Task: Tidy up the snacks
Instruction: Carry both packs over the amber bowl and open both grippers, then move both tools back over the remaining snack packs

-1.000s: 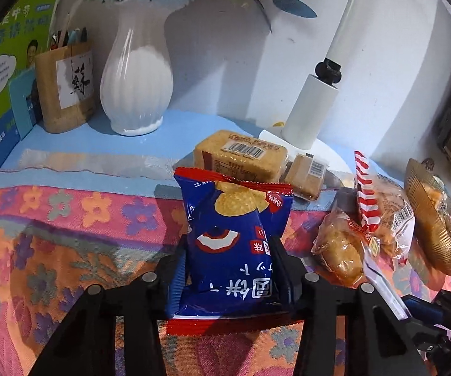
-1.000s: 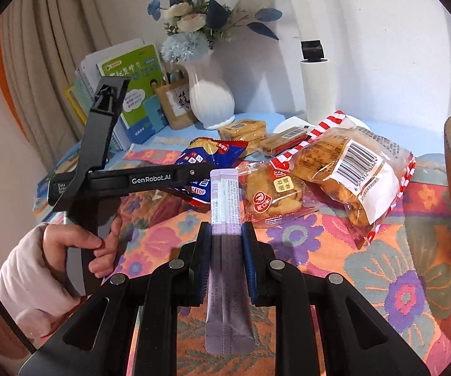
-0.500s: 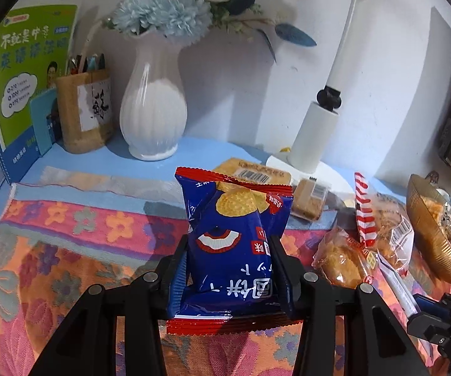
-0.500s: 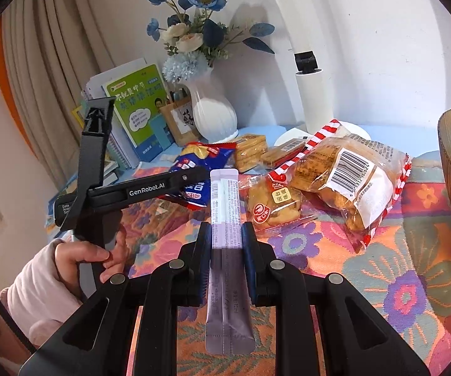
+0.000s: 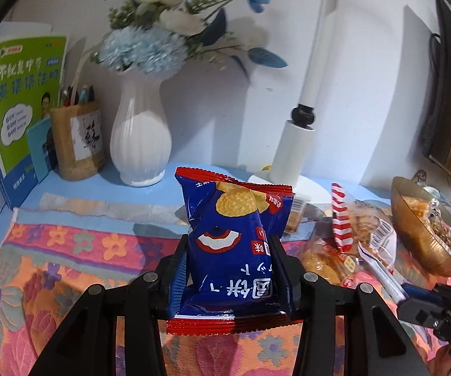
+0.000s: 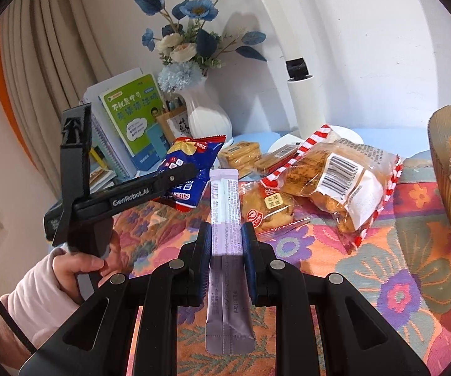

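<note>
Left wrist view: left gripper (image 5: 230,255) clamped on chip bag (image 5: 233,250), higher than before.

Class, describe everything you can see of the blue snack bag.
The blue snack bag is glossy plastic with red crimped seams at both ends, a printed round cracker, a red-and-white fan and white characters. It looks puffed and sealed. The left tongs clamp its lower half, holding it roughly upright above the floral cloth; nothing else visibly touches it.
</note>
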